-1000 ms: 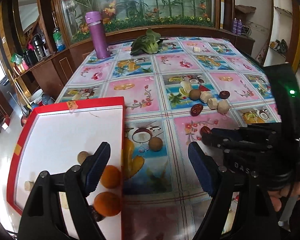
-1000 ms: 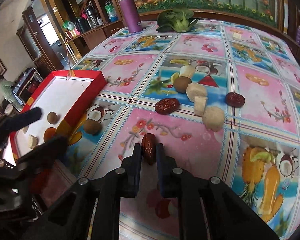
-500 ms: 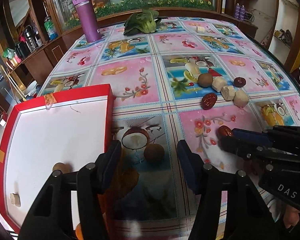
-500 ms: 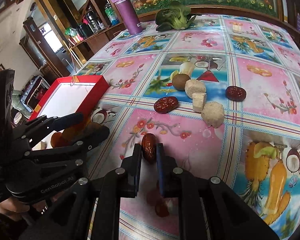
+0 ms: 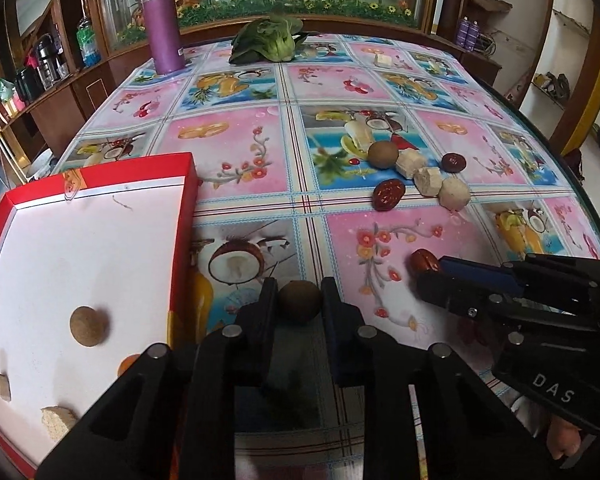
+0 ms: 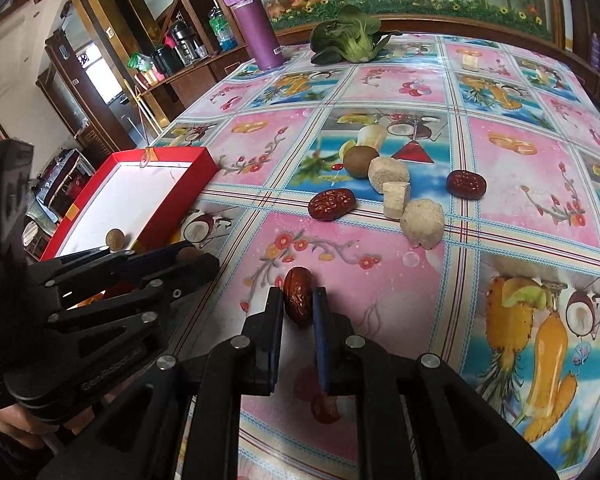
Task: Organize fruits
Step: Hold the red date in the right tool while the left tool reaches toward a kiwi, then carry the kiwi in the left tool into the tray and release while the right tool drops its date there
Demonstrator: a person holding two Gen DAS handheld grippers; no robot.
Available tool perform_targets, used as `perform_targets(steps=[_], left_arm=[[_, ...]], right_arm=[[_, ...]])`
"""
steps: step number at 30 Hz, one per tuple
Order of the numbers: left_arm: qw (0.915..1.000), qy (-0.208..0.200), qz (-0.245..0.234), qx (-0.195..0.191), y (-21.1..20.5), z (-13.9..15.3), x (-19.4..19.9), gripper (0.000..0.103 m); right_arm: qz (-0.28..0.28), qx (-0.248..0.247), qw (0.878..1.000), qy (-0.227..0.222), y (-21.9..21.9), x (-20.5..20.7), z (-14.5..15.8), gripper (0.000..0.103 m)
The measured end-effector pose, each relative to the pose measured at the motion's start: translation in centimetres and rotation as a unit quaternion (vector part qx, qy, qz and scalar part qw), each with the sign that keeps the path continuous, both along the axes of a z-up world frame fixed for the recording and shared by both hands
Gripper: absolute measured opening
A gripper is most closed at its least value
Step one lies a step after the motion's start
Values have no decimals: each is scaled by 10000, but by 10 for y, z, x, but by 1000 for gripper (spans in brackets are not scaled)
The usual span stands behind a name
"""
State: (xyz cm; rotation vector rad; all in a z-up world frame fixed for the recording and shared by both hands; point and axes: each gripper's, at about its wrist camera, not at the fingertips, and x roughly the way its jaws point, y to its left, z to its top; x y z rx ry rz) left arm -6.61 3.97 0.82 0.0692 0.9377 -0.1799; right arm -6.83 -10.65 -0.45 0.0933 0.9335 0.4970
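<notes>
Lettering reading "DAS" shows white on my right claw (image 5: 428, 276) in the left view, and faint "GenRobot" runs along my left claw (image 5: 299, 304) in the right view. Left claw is clamped on a round brown fruit (image 5: 299, 303) down on the tabletop (image 5: 240, 148), just beside the red tray (image 5: 184, 216) that holds a tan ball (image 5: 89, 325) and pale chunks. Right claw is pinching a dark red date (image 6: 297, 296) between its fingers, low over the pink floral square, with more dates and pale pieces lying farther ahead.

Open tablecloth (image 5: 236, 152) lay between the red tray (image 5: 180, 240) and the fruit cluster (image 5: 420, 176). The tray's raised wall blocked low entry; the right gripper (image 5: 428, 276) crowded the near-right side.
</notes>
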Motion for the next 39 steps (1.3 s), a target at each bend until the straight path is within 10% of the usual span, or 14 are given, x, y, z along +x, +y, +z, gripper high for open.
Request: perform_targets(steps=[20, 39], left_arm=[[9820, -1429, 1179, 364, 73, 70, -79, 24], [9705, -1225, 1986, 598, 165, 55, -57, 24]], right_arm=[[294, 224, 9943, -1003, 68, -43, 53, 13], [804, 233, 9929, -841, 157, -7, 60, 13]])
